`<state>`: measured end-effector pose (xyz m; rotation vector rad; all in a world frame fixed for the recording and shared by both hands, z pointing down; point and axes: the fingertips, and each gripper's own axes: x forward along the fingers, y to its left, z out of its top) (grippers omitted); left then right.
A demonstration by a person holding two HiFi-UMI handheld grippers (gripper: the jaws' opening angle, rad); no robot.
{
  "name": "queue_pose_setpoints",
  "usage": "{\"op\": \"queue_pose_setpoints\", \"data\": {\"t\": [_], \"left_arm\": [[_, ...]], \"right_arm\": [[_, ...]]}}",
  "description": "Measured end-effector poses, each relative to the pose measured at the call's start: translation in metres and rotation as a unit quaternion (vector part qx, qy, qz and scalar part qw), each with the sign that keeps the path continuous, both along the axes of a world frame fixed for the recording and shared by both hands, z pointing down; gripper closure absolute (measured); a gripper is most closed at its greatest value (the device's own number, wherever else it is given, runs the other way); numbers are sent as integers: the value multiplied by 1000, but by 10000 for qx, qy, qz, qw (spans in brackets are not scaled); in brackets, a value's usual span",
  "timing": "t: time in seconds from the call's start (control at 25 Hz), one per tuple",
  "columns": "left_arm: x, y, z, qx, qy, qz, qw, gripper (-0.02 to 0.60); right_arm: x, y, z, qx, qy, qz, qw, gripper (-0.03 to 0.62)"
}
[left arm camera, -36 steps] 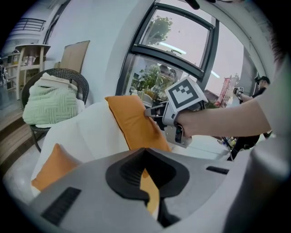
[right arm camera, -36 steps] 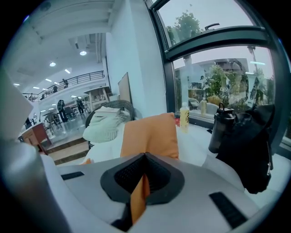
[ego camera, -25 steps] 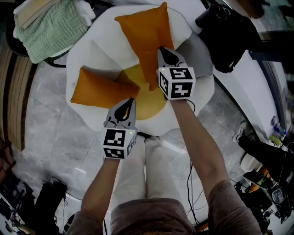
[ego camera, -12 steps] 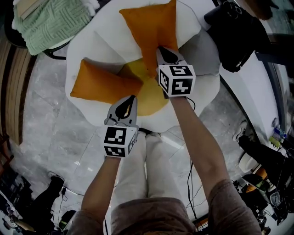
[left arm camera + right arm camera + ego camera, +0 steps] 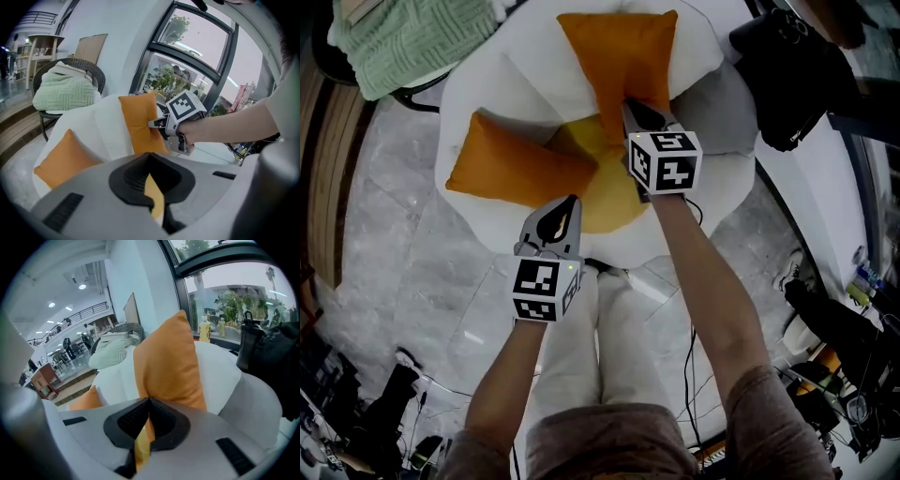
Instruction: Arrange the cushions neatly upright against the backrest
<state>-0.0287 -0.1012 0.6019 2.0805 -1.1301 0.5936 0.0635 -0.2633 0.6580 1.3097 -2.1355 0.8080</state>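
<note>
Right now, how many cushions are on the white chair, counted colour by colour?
Orange cushions: 2, the back orange cushion and the left orange cushion
Yellow cushions: 1, the yellow seat cushion
Total: 3

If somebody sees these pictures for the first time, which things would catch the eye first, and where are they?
The eye goes first to the two bright orange cushions on the white armchair. The upright orange cushion stands against the backrest, and the right gripper is shut on its lower edge. The second orange cushion lies tilted at the chair's left side, and the left gripper hangs shut and empty near the yellow seat pad.
</note>
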Motion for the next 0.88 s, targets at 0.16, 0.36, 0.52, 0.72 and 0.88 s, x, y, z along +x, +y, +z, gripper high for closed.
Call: {"op": "queue_pose_setpoints", "data": {"t": [0.16,0.36,0.52,0.72,0.88], "left_arm": [[-1,-1,1,-23,21,-24,10000,576],[-3,-1,2,-42,26,-31,10000,576],[-4,-1,6,-65,23,-52,10000,577],[0,1,6,-84,37,-9,10000,577],[0,2,6,-79,51,-21,10000,577]], "right_arm": [[-11,4,4,-222,-408,70,9989,574],[-10,4,5,-328,-714,257,9966,574],[-8,4,12,-252,-179,-27,9995,572],[-18,13,22,-117,434,-581,9973,572],[-28,21,23,-234,225,-764,9965,573]]}}
